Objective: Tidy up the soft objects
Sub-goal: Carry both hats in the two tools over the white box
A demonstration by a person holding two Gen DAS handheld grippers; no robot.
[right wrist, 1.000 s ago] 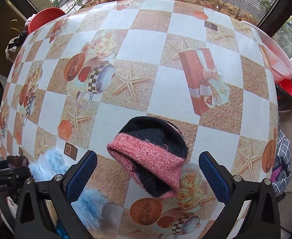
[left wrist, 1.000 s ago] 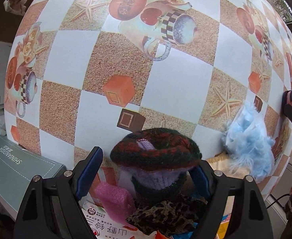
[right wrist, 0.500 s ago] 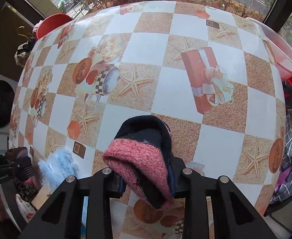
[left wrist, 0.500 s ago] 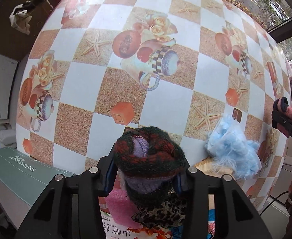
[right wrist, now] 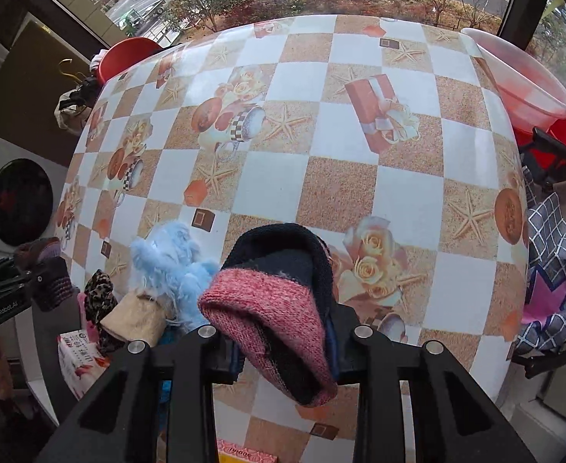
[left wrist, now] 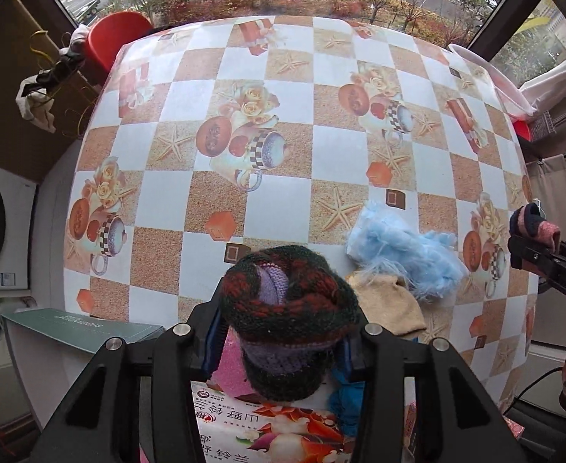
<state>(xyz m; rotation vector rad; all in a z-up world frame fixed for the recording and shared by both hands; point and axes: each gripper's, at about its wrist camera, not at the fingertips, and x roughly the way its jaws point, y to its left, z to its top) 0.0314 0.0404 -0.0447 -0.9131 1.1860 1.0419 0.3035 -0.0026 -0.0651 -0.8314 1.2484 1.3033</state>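
Note:
My left gripper (left wrist: 283, 351) is shut on a dark green, red and purple knitted hat (left wrist: 288, 301), held up above the table's near edge. In the right wrist view my right gripper (right wrist: 283, 351) is shut on a pink and navy knitted hat (right wrist: 279, 301), also lifted off the table. That same gripper with its hat (left wrist: 535, 227) shows at the right edge of the left wrist view, and the left gripper with its hat (right wrist: 43, 270) at the left edge of the right wrist view. A fluffy light-blue item (left wrist: 402, 247) (right wrist: 174, 258) and a beige one (left wrist: 389, 301) (right wrist: 138, 318) lie on the table.
The table (left wrist: 283, 77) has a checkered cloth with printed cups and starfish. A box (left wrist: 279, 424) under the left gripper holds pink, leopard-print and blue soft things. A pink basin (right wrist: 514, 77) sits at the table's far right corner, a red chair (left wrist: 117, 38) beyond the far left corner.
Both grippers closed on their hats and lifted them off the table. Both views now show far more of the table and the window beyond.

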